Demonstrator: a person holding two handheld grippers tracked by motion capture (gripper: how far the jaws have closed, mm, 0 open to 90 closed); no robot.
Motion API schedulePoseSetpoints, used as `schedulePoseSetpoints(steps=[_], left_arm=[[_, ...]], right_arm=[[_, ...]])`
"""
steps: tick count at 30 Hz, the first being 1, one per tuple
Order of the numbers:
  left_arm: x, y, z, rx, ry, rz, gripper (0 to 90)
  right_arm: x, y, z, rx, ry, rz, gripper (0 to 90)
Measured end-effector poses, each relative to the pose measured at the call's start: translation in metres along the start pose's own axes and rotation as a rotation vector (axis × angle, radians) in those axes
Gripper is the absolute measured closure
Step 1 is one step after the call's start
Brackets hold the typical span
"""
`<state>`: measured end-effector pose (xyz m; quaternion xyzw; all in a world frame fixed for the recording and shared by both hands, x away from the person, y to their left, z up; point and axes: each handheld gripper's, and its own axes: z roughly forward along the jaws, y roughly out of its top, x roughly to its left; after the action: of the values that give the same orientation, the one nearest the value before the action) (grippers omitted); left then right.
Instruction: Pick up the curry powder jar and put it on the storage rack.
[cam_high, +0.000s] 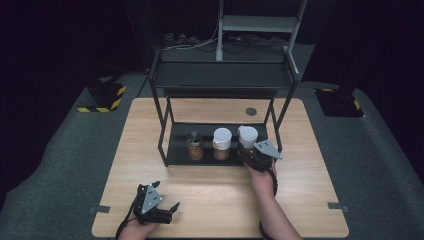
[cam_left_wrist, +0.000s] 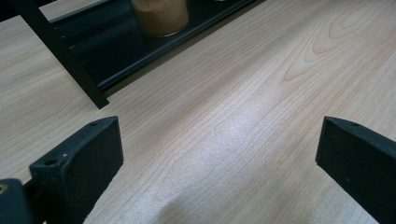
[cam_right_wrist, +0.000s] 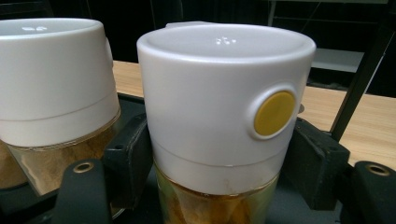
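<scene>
The white-capped jar (cam_right_wrist: 224, 126) stood on the rack's lower shelf (cam_high: 176, 150), clamped by the right hand-held gripper (cam_high: 254, 156), just beside another jar (cam_right_wrist: 56, 93). Lifting carelessly could knock that neighbour. The left hand-held gripper (cam_high: 159, 209) rested wide open and empty on the worktop (cam_high: 300, 200).

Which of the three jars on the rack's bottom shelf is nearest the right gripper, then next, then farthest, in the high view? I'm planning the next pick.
1. Right white-lidded jar: between the right gripper's jaws.
2. Middle white-lidded jar: next leftward.
3. Dark-lidded jar: left end.
</scene>
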<state>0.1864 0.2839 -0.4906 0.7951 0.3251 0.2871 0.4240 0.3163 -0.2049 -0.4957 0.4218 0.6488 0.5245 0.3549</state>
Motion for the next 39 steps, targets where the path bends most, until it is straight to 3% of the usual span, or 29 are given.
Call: schedulePoseSetpoints(steps=[19, 26, 39], left_arm=[[-0.0007, 0.0009, 0.0003, 0.005, 0.001, 0.009, 1.2], [-0.0009, 0.0013, 0.0004, 0.007, 0.001, 0.011, 1.1], [-0.0015, 0.0015, 0.0007, 0.008, 0.002, 0.015, 1.2]], right_arm=[[-0.0007, 0.0009, -0.0004, 0.006, 0.004, -0.005, 29.8], [-0.0011, 0.0025, -0.0004, 0.022, -0.006, 0.013, 19.8], [-0.0015, 0.0028, -0.0054, 0.016, -0.002, 0.009, 19.5]])
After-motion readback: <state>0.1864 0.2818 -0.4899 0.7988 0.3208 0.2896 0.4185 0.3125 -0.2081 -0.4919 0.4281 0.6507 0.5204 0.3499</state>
